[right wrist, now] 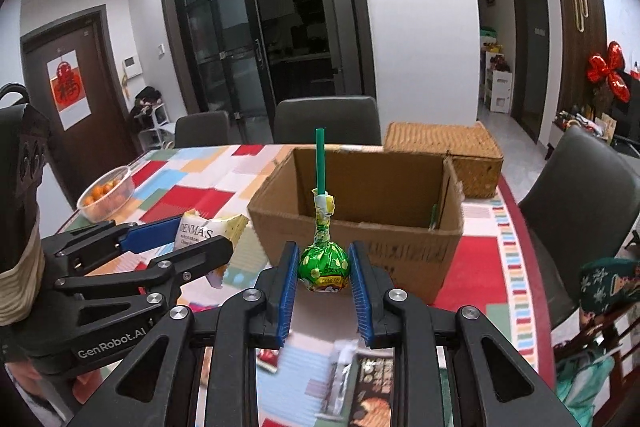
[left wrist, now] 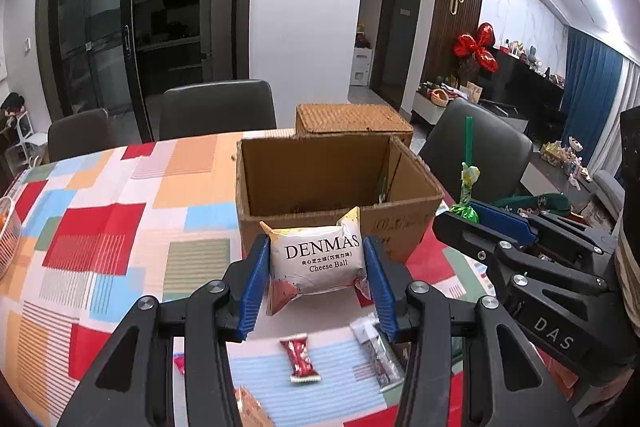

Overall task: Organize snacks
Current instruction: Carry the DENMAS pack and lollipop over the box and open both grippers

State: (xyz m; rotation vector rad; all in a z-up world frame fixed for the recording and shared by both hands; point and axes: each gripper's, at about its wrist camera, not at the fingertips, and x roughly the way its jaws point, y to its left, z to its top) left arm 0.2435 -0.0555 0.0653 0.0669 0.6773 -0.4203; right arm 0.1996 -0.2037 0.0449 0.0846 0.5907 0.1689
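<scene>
My left gripper [left wrist: 318,259] is shut on a white DENMAS Cheese Ball packet [left wrist: 318,261], held above the table just in front of the open cardboard box [left wrist: 332,183]. My right gripper [right wrist: 324,269] is shut on a green-wrapped lollipop [right wrist: 324,267] whose green stick points up, also lifted in front of the cardboard box [right wrist: 360,223]. In the left wrist view the right gripper [left wrist: 466,215] hangs to the right with the lollipop [left wrist: 467,203]. The right wrist view has the left gripper [right wrist: 208,239] and the packet [right wrist: 198,231] at its left.
A red candy [left wrist: 300,361], a dark snack bar [left wrist: 378,353] and other wrappers lie on the patchwork tablecloth [left wrist: 100,227] below the grippers. A wicker basket [right wrist: 444,153] stands behind the box. A bowl of orange fruit [right wrist: 106,197] sits at the left. Grey chairs surround the table.
</scene>
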